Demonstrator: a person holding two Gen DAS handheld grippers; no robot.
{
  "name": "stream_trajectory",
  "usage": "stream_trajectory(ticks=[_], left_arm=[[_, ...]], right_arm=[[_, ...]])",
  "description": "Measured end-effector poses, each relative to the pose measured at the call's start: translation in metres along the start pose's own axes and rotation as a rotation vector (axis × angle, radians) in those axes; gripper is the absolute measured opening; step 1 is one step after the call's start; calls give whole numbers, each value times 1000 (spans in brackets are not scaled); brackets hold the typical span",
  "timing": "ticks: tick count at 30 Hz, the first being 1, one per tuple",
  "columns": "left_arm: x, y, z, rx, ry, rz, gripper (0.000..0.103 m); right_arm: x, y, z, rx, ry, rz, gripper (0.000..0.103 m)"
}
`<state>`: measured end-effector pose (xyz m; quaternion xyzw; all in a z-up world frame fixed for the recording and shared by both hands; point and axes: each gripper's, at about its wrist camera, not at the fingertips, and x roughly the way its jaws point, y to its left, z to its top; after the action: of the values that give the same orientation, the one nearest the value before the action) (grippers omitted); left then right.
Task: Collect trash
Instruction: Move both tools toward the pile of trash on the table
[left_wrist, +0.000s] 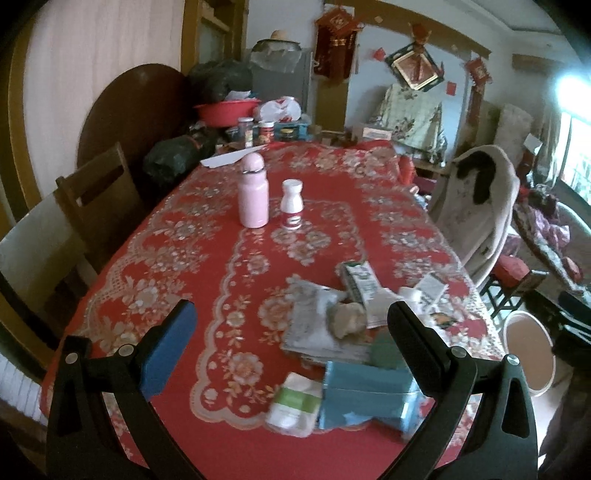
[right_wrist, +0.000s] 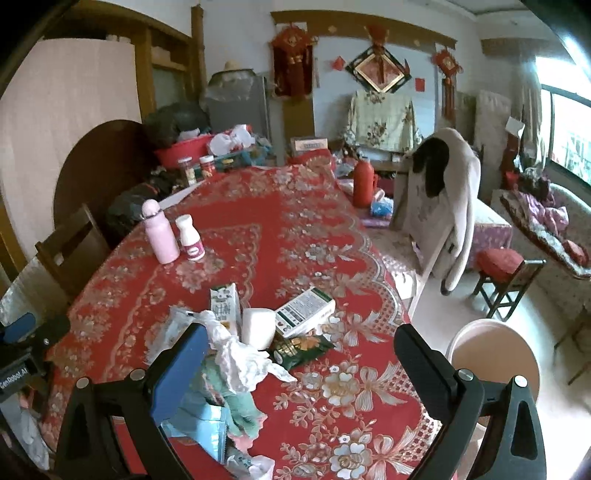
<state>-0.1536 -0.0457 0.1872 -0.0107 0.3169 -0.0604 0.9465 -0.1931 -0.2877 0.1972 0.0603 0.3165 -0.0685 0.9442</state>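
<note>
Red tablecloth (right_wrist: 295, 229) holds two bottles, one tissue (right_wrist: 240, 365), one carton (right_wrist: 225, 304)

My left wrist camera sits above the near end of the surface (left_wrist: 221, 236), looking forward and down along my left gripper (left_wrist: 291, 317) toward the far wall. It hangs close over the trash pile (left_wrist: 332, 332). My right wrist camera looks the same general way along my right gripper (right_wrist: 301, 345), placed further right, so the surface's right edge and the pale bin (right_wrist: 495, 354) on the floor show large. Both views share the surface, the pile, the pink bottle (left_wrist: 253, 192) and white bottle (left_wrist: 291, 205), the draped chair (left_wrist: 476, 206), and the bin (left_wrist: 528, 350). My left gripper's body shows at the right view's left edge.
</note>
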Motion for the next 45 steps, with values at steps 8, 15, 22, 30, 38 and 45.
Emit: stream_trajectory(ticks=[8, 15, 22, 30, 38, 45], left_arm=[[-18, -13, -3, 14, -49, -14, 102], [-26, -20, 0, 10, -64, -31, 102], [-29, -20, -1, 11, -61, -39, 102], [-30, -19, 1, 7, -65, -42, 102], [-23, -17, 3, 2, -49, -26, 102], [-18, -14, 1, -7, -40, -5, 102]], right_arm=[[-15, -1, -4, 1, -28, -4, 100], [-21, -1, -3, 4, -37, -13, 100], [-22, 0, -2, 3, -40, -14, 100], [-22, 1, -3, 3, -41, -16, 100], [-21, 1, -4, 1, -37, -15, 100], [-14, 4, 0, -8, -14, 1, 100]])
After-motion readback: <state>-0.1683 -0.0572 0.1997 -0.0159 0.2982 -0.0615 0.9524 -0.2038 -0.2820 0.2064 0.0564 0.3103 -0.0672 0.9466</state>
